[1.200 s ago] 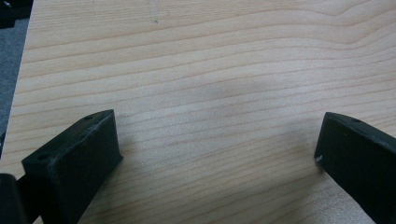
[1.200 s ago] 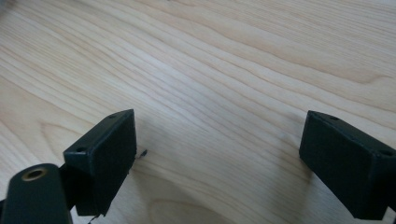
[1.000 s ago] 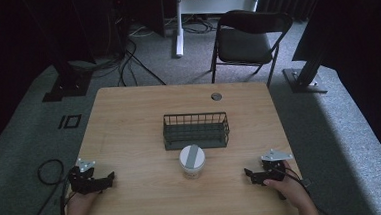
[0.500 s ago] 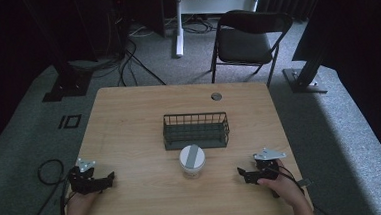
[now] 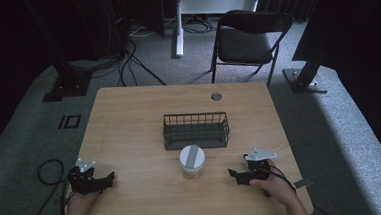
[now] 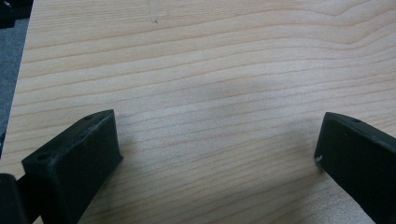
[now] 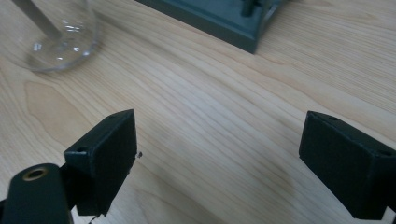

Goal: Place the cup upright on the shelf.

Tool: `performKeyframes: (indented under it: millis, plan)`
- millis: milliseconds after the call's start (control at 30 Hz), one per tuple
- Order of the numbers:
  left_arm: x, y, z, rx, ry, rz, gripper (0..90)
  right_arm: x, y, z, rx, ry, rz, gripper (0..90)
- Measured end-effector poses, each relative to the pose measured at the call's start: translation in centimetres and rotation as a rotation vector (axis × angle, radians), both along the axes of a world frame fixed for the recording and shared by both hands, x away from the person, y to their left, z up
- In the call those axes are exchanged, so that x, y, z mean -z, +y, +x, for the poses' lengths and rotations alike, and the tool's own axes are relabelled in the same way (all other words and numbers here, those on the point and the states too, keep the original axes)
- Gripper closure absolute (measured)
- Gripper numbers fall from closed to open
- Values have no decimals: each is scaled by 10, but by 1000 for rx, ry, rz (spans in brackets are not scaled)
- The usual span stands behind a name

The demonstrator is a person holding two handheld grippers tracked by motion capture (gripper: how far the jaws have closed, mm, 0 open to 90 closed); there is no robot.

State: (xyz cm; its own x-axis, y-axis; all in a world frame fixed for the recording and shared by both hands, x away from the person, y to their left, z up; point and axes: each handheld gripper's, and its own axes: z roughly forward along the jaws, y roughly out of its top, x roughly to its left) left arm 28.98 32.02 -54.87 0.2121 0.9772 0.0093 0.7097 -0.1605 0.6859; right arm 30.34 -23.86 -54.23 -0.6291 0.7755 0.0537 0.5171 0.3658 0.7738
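Observation:
A clear jar with a grey-and-white lid point(image 5: 192, 160) stands upright near the middle front of the wooden table point(image 5: 129, 126). Just behind it sits a dark wire basket point(image 5: 195, 130). My right gripper point(image 5: 236, 177) rests low over the table to the jar's right, jaws wide apart and pointing toward it; its own view has the jar's glass base point(image 7: 60, 39) at upper left and the basket's corner point(image 7: 224, 18) at the top. My left gripper point(image 5: 109, 179) lies near the front left corner, also open, with bare wood point(image 6: 210, 93) between its jaws.
A round cable hole point(image 5: 216, 96) sits at the table's far edge. A folding chair point(image 5: 247, 39) stands behind the table, with stand bases and cables on the grey carpet around it. The table's left edge point(image 6: 21, 74) runs close beside my left gripper.
My right gripper has slid left along the front of the table toward the jar. The left gripper, jar and basket have stayed put.

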Motion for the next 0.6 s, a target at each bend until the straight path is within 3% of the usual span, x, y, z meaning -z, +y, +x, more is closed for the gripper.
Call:
performKeyframes:
  millis: [100,600]
  plan:
    - [0,0,0,-1,-1,-1,1,-1,6,0,-18,-5,20,112]
    - [0,0,0,0,0,0,1,-3,33,-1,-86,-19,14,112]
